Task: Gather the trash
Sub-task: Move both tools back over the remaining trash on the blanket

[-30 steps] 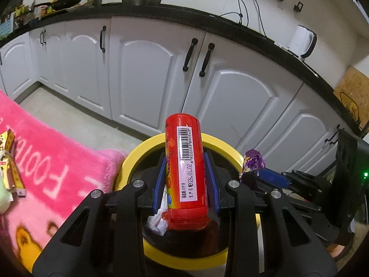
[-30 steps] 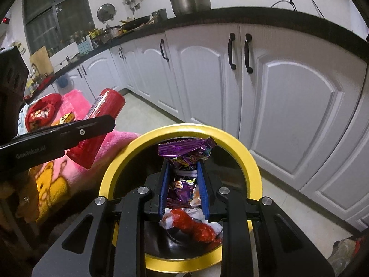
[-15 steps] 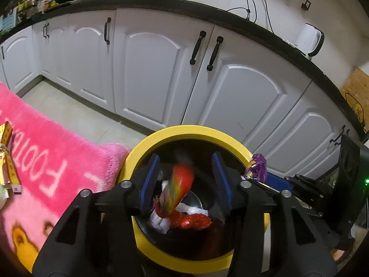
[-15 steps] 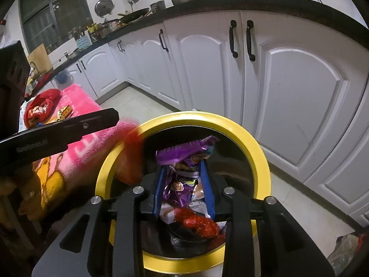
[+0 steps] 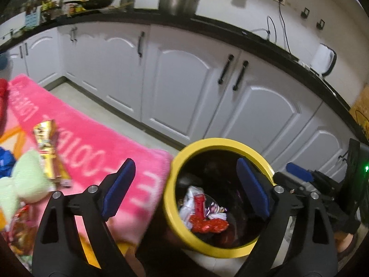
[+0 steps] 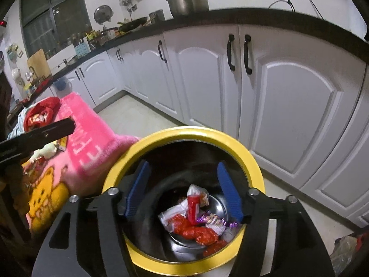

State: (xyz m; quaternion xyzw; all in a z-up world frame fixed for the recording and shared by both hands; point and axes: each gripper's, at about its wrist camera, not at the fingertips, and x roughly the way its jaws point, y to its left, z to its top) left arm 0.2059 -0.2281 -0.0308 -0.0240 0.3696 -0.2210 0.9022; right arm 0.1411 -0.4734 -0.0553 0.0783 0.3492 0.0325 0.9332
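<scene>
Yellow rims the bin (image 6: 253,161), and both claws hang over its mouth with nothing in them. The right claw (image 6: 183,190) is spread wide above the heap inside: a red tube (image 6: 193,209) standing nearly upright among a red wrapper (image 6: 196,232), white packets and a purple wrapper (image 6: 213,220).

The left claw (image 5: 184,188) is also released, one blue finger over the pink blanket (image 5: 96,152) and the other over the bin. What's left to collect seems to lie to its left on that blanket: a gold wrapper (image 5: 49,150), long axis running away from the claw and slightly tilted, just beside a pale green lump (image 5: 25,180).

I'd say the left claw is plainly nearer, and would need to swing left and turn to close across the wrapper's narrow width.
</scene>
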